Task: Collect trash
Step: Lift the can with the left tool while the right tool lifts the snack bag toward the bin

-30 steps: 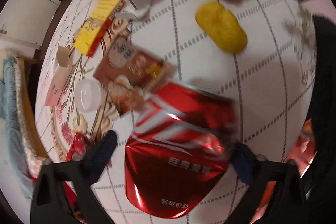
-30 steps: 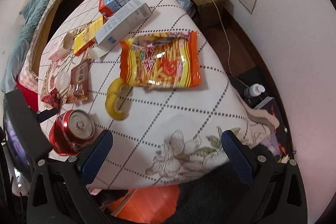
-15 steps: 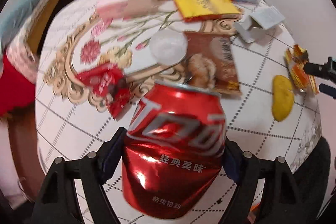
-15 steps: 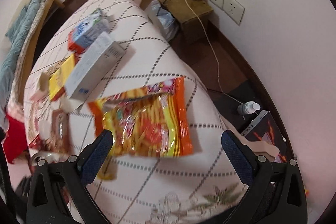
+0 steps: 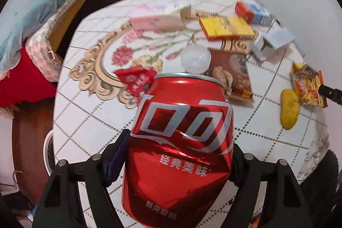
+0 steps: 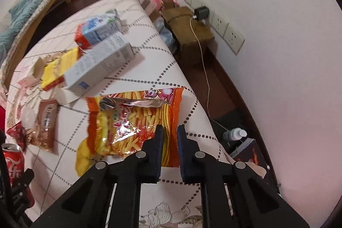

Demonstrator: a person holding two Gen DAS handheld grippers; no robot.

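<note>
A dented red cola can [image 5: 179,142] stands upright between the fingers of my left gripper [image 5: 178,145], held above the tablecloth; the jaws are closing and the pads press its sides. The same can [image 6: 12,161] shows at the lower left of the right wrist view. My right gripper [image 6: 170,134] is closing, its jaws nearly together on the near right edge of an orange, opened snack bag [image 6: 132,119]. In the left wrist view that bag [image 5: 307,87] lies at the table's right side, with the right gripper [image 5: 330,93] at its edge.
On the table [image 5: 85,112] lie a yellow peel [image 5: 289,112], a brown packet [image 5: 237,76], a white lid [image 5: 195,57], a red wrapper [image 5: 136,78], a yellow box [image 5: 226,28], a pink box [image 5: 160,16], a grey carton [image 6: 100,63] and a red-blue carton [image 6: 96,32]. A bed [image 5: 32,20] stands left.
The left gripper rolled and rose with the can, which now stands upright in its grip. The right gripper moved over the snack bag and went from wide open to nearly shut on its edge.
</note>
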